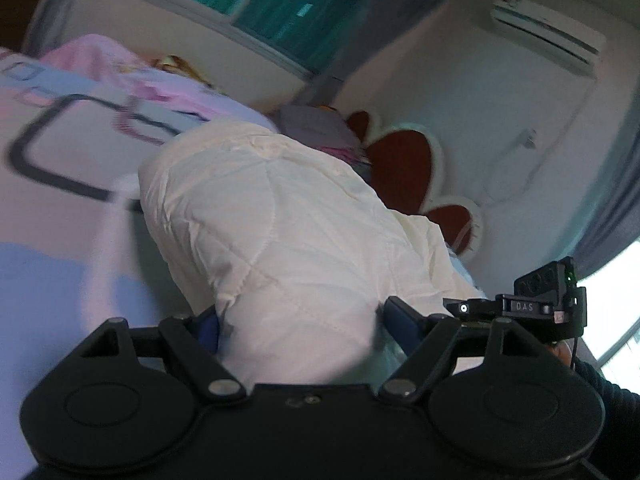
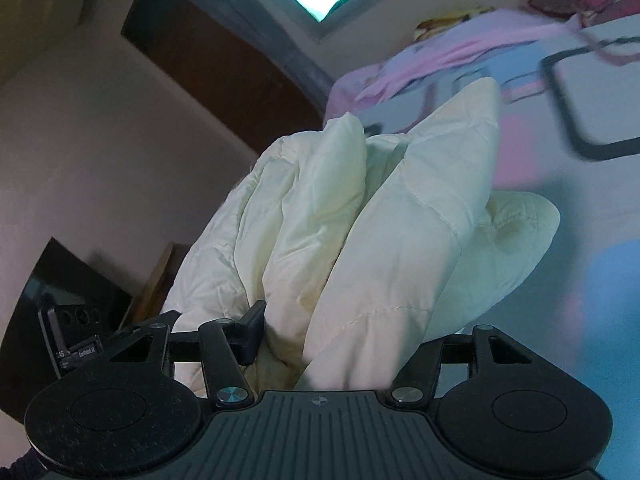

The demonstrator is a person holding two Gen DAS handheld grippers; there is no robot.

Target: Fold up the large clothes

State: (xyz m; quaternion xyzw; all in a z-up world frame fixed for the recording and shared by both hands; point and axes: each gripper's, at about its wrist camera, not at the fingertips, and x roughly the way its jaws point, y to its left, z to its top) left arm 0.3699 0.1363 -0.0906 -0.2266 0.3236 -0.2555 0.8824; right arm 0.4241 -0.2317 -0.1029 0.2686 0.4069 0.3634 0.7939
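Above the bed (image 1: pixel 60 240), the left claw (image 1: pixel 300 320) and right claw (image 2: pixel 340 340) each grip the bunched cream quilt (image 1: pixel 288 220); keeping both edges level should fold it squarely.

text: "DAS" | location: black camera module (image 1: pixel 550 300) mounted on the other gripper, left wrist view | right wrist view: small white lettering on black module (image 2: pixel 76 344), blurred, unreadable

A home bedroom is shown: a bed (image 1: pixel 60 208) with patterned sheet, a curtained window (image 1: pixel 288 4), a wall air conditioner (image 1: pixel 548 32), a wooden wardrobe (image 2: pixel 224 68).
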